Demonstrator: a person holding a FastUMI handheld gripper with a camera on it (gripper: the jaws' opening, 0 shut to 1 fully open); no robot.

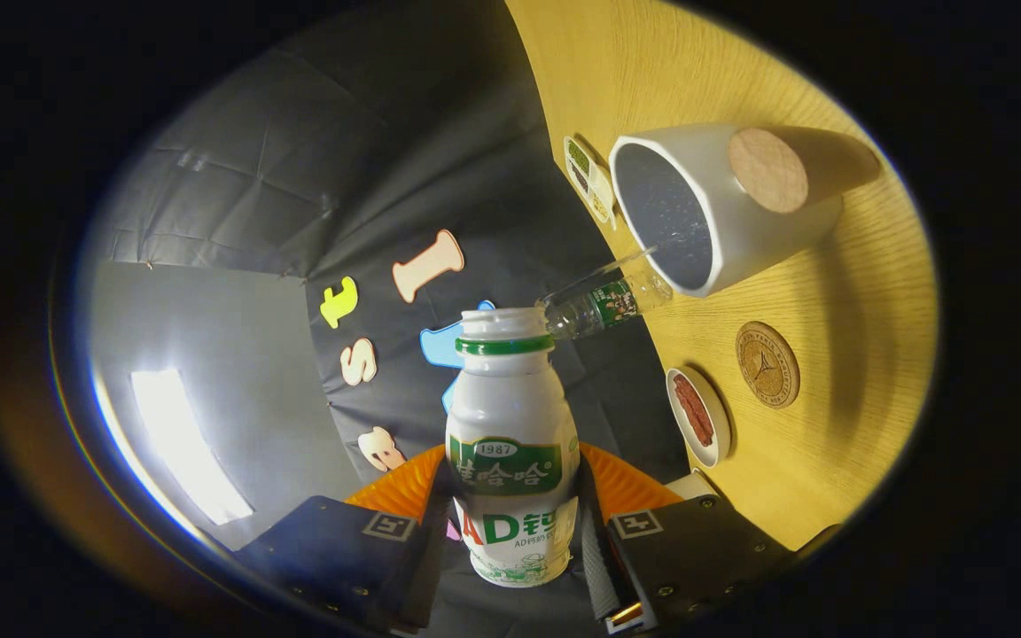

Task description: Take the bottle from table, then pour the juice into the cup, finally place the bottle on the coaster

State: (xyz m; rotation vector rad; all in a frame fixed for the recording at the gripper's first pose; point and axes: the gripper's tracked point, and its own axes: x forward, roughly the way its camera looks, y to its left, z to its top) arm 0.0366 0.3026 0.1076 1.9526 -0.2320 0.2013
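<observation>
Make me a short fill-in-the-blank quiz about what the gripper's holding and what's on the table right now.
1. The gripper is shut on the white ____.
2. The bottle has no ____ on its mouth.
3. Beside the round cork coaster sits a small dish holding something ____ in colour.

Missing words: bottle; cap; red

Gripper (515, 532) rolled hard over, tilting so the wooden table stands at three o'clock; both fingers (426, 540) closing on the white bottle (510, 443) from nine and three, pressing its lower body, mouth pointing toward twelve.
</observation>
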